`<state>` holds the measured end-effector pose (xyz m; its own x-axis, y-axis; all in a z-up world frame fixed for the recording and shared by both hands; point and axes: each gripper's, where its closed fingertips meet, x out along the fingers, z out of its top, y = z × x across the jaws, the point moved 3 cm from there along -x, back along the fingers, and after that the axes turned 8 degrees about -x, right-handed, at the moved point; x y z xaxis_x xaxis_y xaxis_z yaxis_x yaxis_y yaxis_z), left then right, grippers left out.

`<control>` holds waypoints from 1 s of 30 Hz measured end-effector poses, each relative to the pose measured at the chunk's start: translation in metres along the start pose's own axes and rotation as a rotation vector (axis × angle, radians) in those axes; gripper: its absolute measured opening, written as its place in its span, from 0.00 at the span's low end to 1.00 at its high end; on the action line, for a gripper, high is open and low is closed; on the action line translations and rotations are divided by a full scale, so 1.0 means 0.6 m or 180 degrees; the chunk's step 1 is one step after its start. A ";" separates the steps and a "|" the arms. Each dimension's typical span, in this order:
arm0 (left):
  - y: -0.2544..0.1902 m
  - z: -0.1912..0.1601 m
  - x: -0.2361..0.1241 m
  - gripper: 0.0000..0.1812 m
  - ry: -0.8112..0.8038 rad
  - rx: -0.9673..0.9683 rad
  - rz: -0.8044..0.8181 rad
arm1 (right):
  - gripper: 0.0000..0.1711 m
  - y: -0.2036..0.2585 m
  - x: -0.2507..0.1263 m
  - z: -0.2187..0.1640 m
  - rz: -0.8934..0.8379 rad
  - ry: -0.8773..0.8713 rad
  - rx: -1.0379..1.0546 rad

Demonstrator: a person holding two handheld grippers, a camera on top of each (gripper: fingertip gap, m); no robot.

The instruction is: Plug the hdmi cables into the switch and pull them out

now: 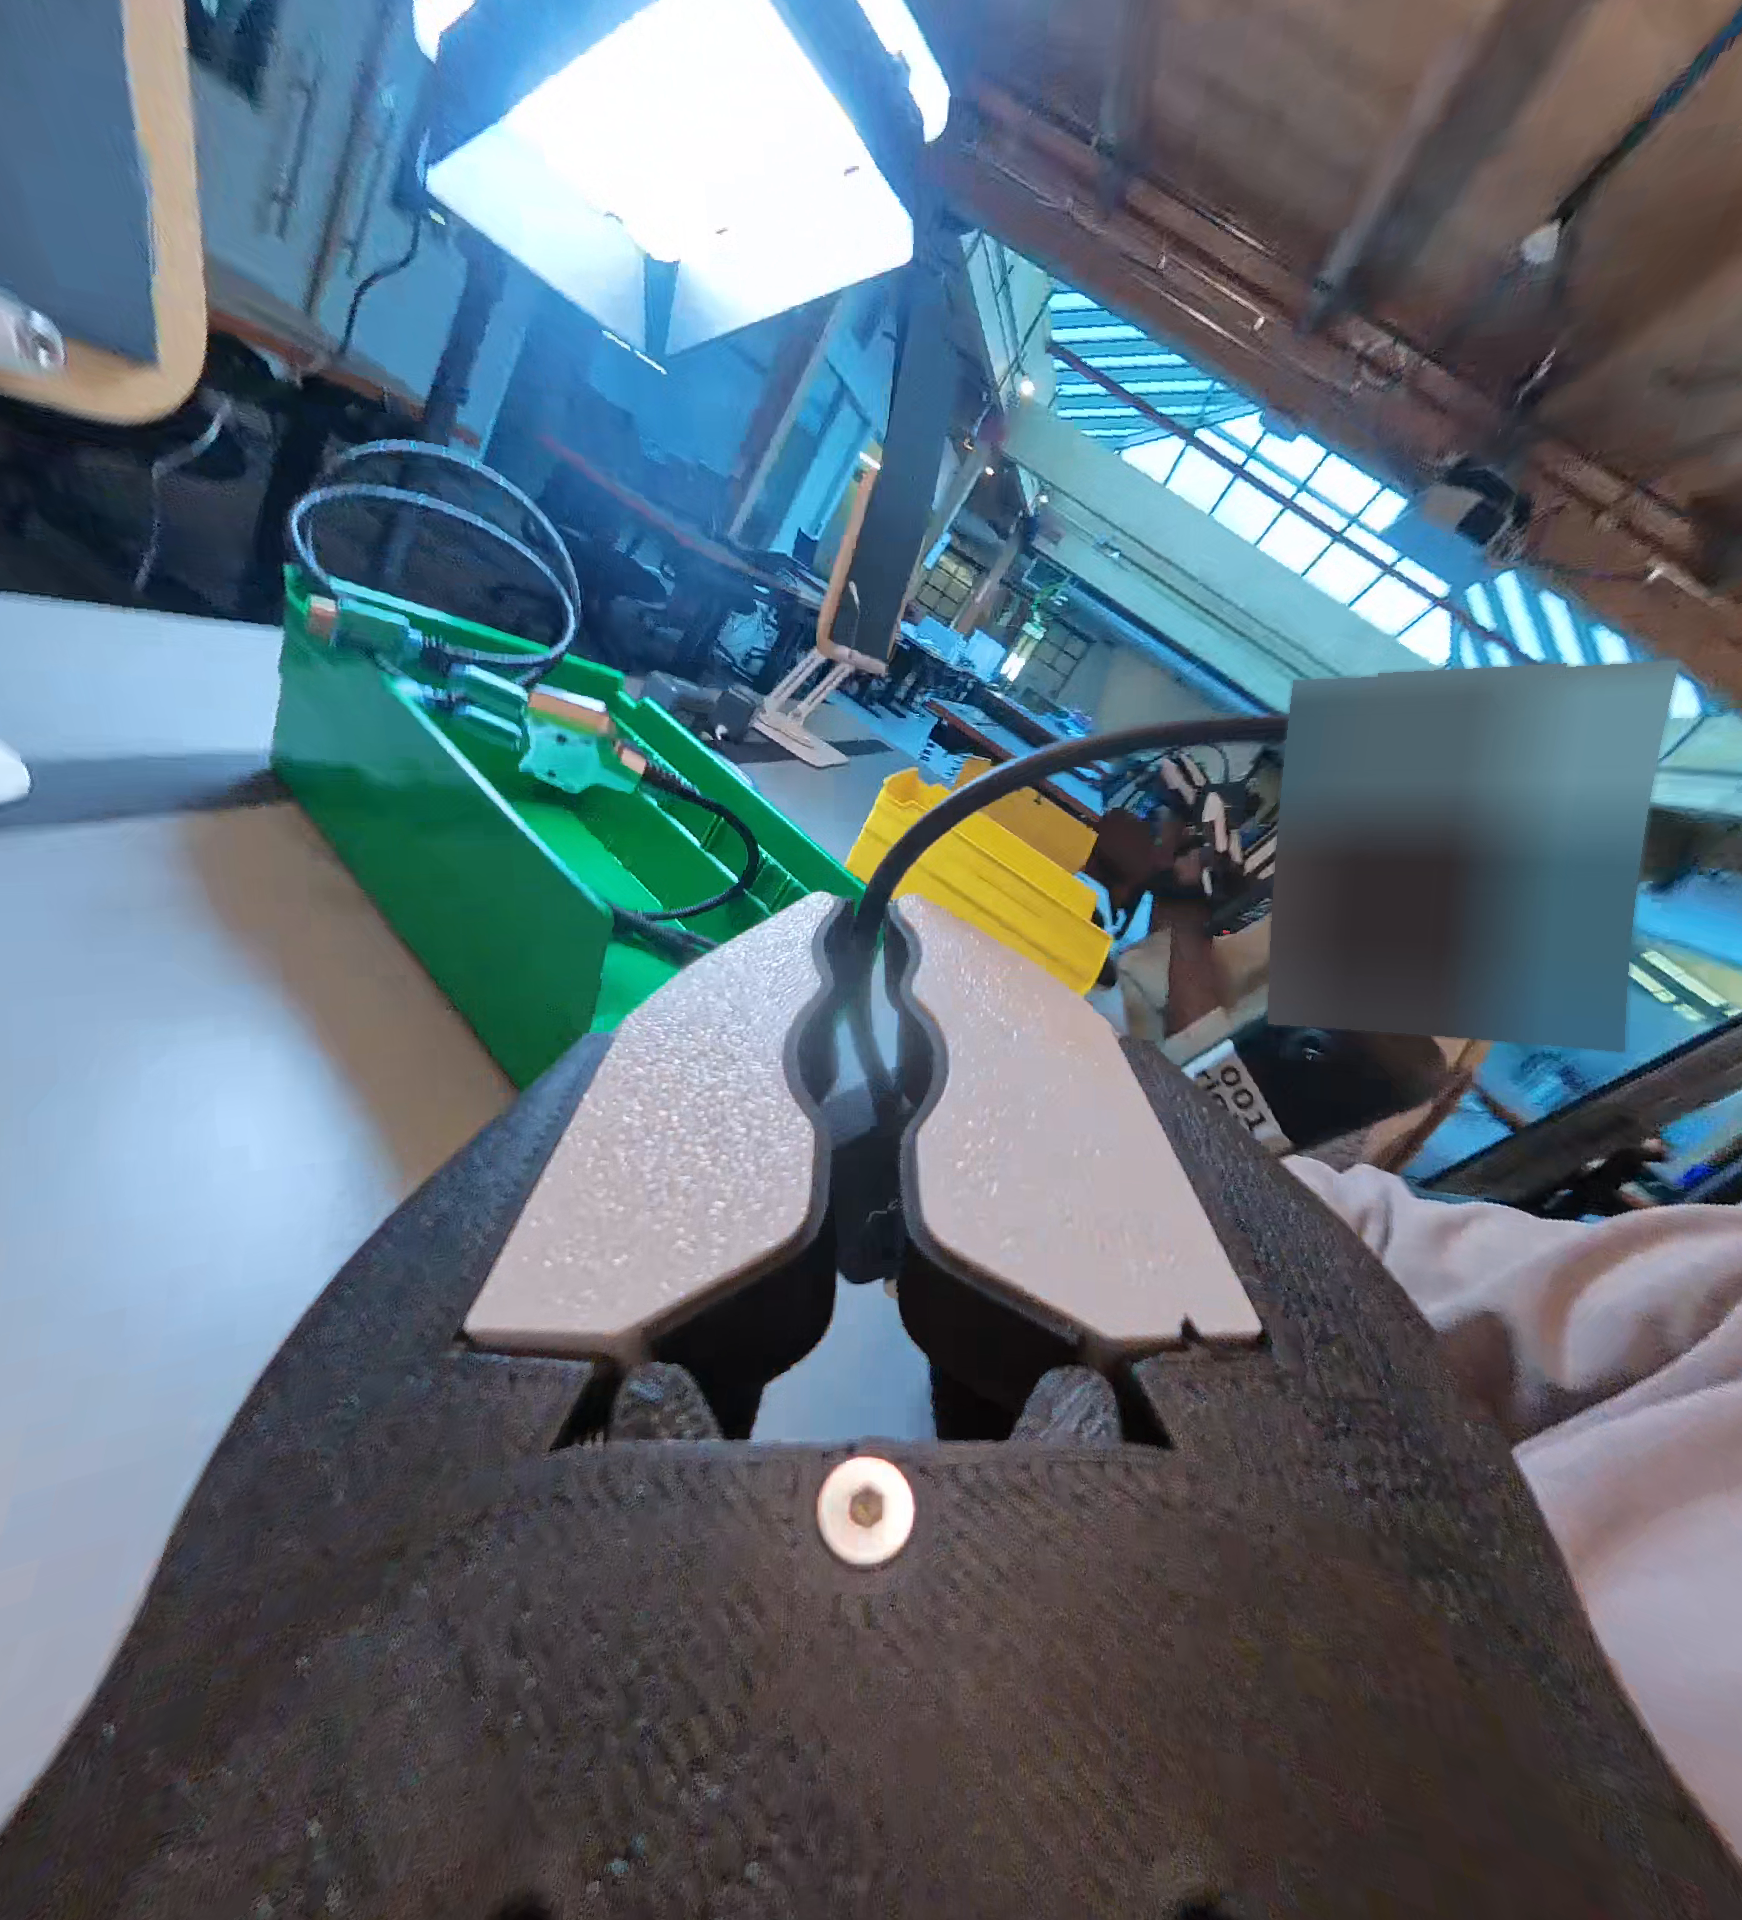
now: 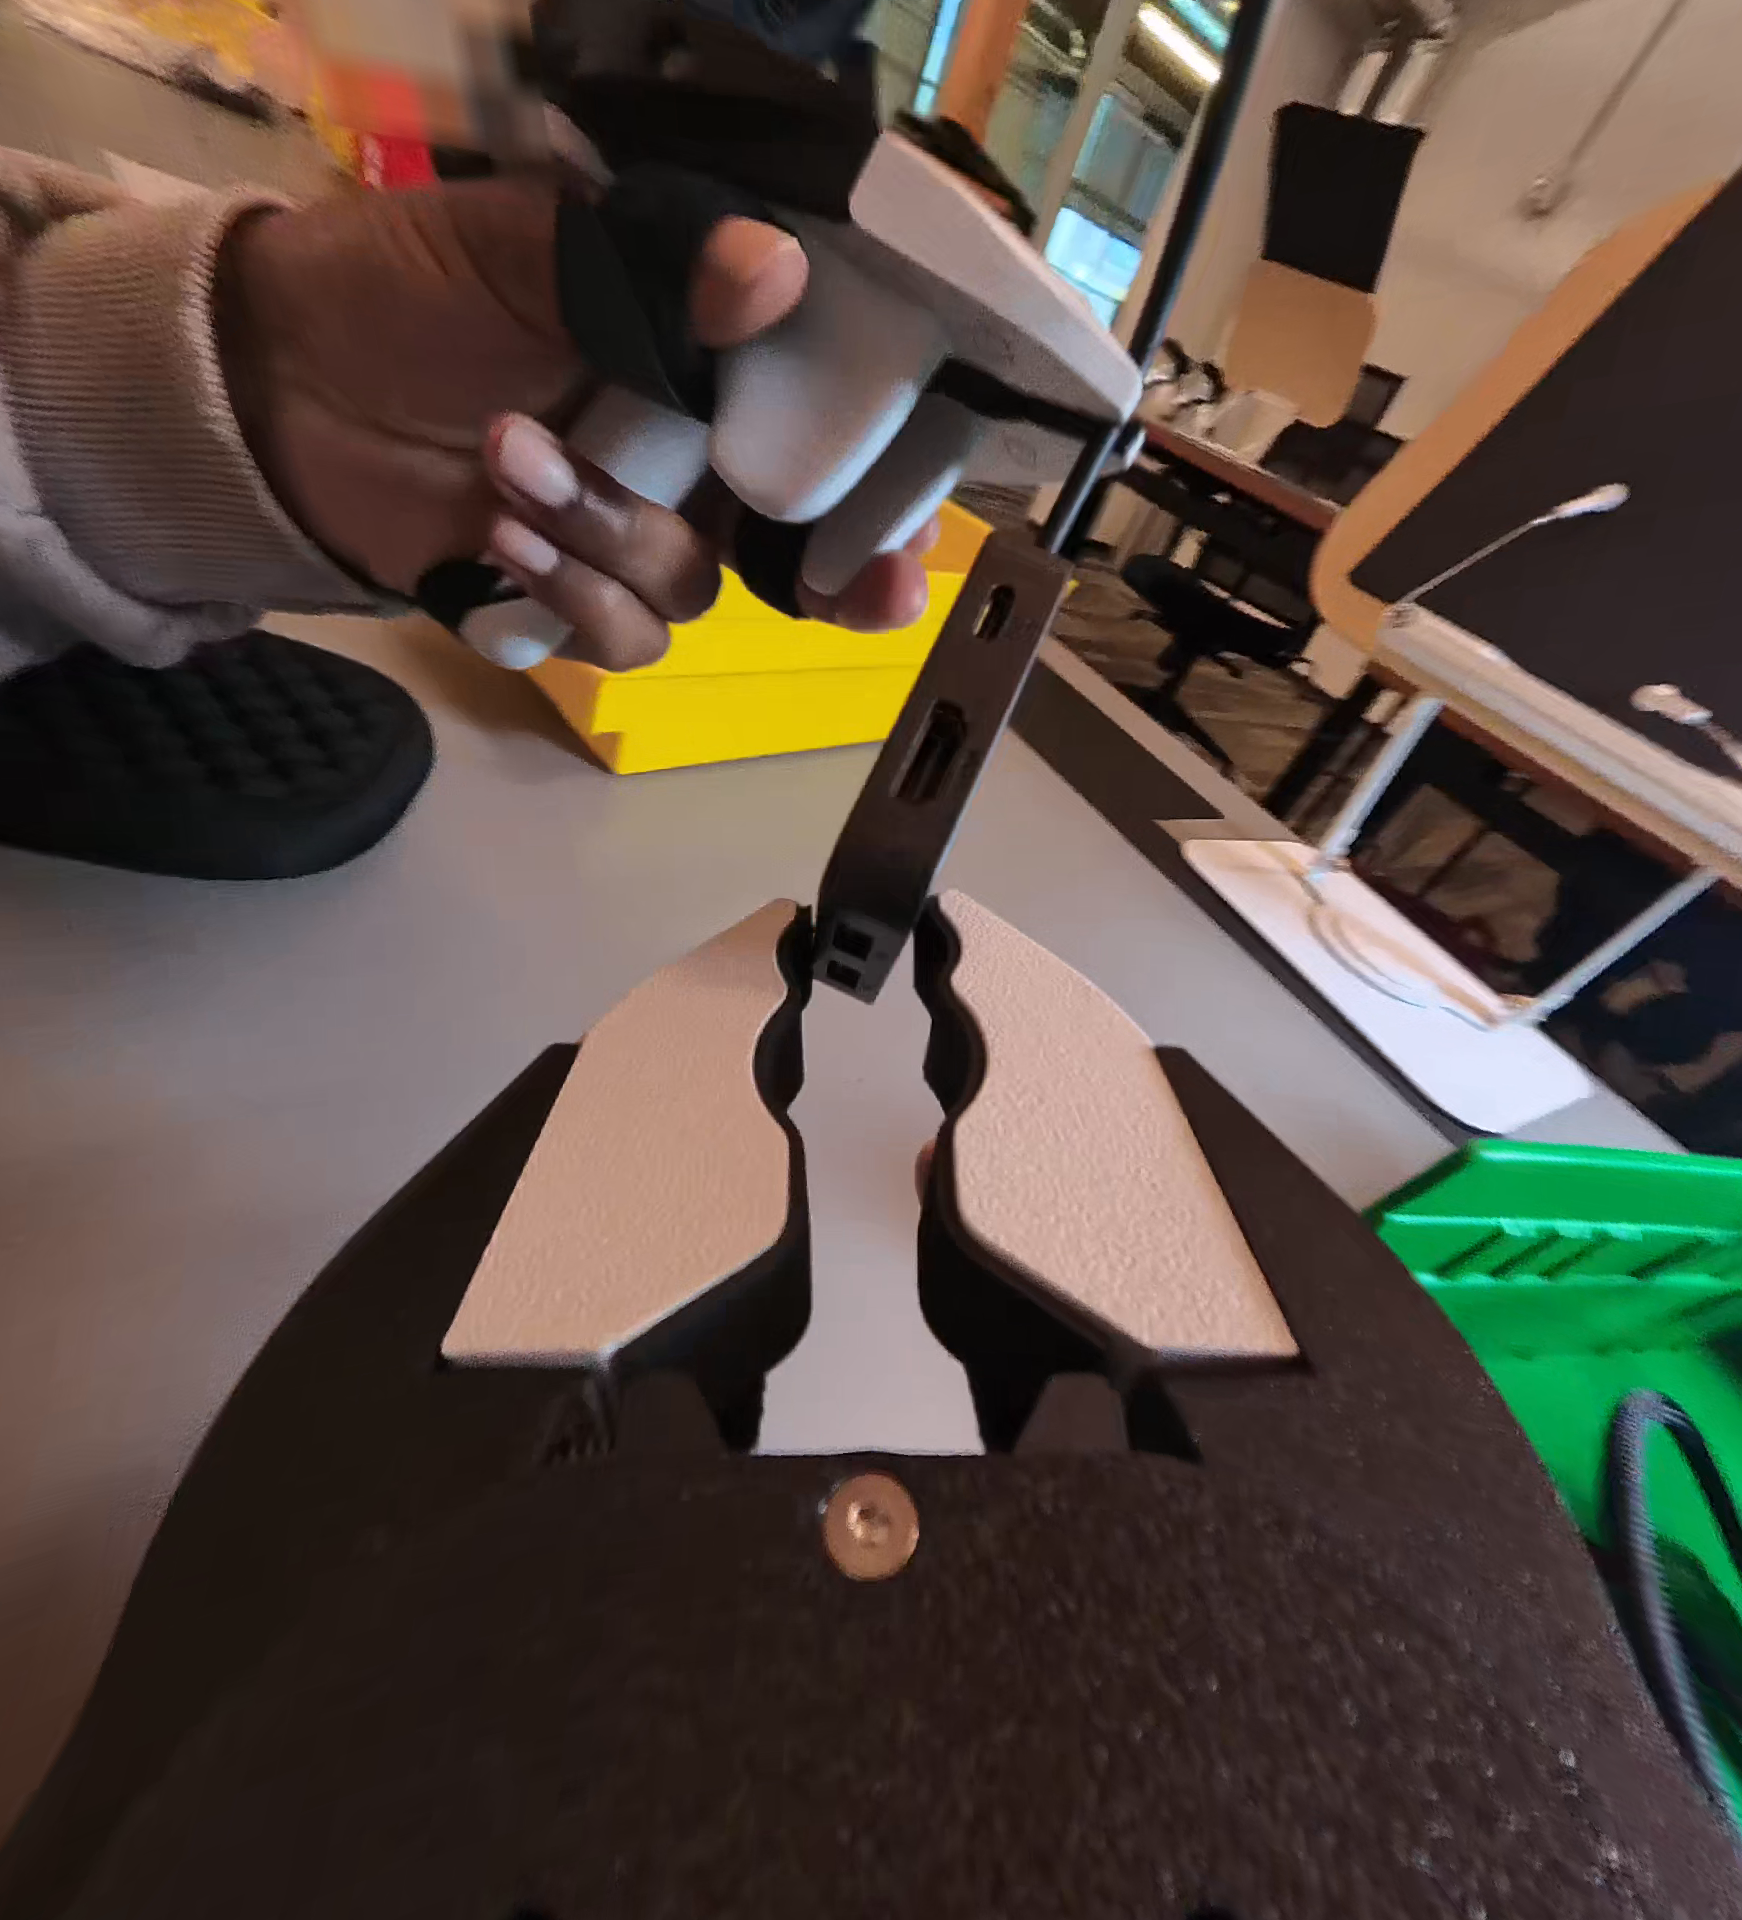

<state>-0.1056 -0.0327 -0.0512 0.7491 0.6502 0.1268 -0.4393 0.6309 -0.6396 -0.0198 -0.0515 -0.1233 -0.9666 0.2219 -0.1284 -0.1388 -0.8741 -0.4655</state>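
Both claws were seen from behind their grey pads. Left gripper (image 1: 872,940) was closed on a black cable (image 1: 1012,774), which was pinched between the wavy inner edges of the pads and arched up and away to the right. Right gripper (image 2: 862,935) was held narrowly parted, its fingertips set on either side of the lower end of the black switch (image 2: 934,758); the left tip touched the switch, while a small gap was left at the right tip, so a firm grip could not be confirmed. The switch was tilted, hanging above the grey table (image 2: 275,1039), with its ports turned toward the camera.

A hand (image 2: 451,416) in a beige sleeve was wrapped around the other gripper's white handle above the switch, wrist raised over a black pad (image 2: 171,748). More cables were coiled in a green bin (image 1: 451,862), with a yellow bin (image 2: 742,686) beyond.
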 end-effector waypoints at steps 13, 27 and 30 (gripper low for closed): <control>0.034 -0.047 -0.040 0.14 0.0572 0.1760 0.0535 | 0.09 -0.042 -0.064 -0.005 0.1352 -0.0667 0.2221; 0.045 -0.155 -0.022 0.12 0.1528 0.5728 0.1234 | 0.08 -0.026 -0.060 -0.041 0.1791 -0.0239 0.3242; 0.052 -0.161 -0.025 0.02 0.1644 0.5207 0.1115 | 0.08 -0.031 -0.057 -0.043 0.1663 -0.0253 0.3159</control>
<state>-0.0827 -0.0638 -0.1465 0.4424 0.8524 -0.2787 -0.3607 0.4537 0.8149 0.0213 -0.0320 -0.1328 -0.9625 -0.2696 -0.0309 0.2115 -0.8166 0.5370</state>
